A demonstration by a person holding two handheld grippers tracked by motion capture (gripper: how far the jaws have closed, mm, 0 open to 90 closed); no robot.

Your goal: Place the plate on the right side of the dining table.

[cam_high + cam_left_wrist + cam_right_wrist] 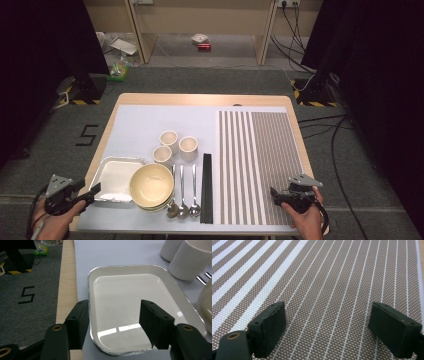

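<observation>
Left gripper view looks along the left gripper (113,322), whose spread jaws straddle the near left corner of a white rectangular tray (120,290) without pinching it. High view places the tray (116,162) at the table's near left, touching a stack of cream bowls (151,186). Farther right, the right gripper (328,331) hovers spread over a striped placemat (332,277), holding nothing.
</observation>
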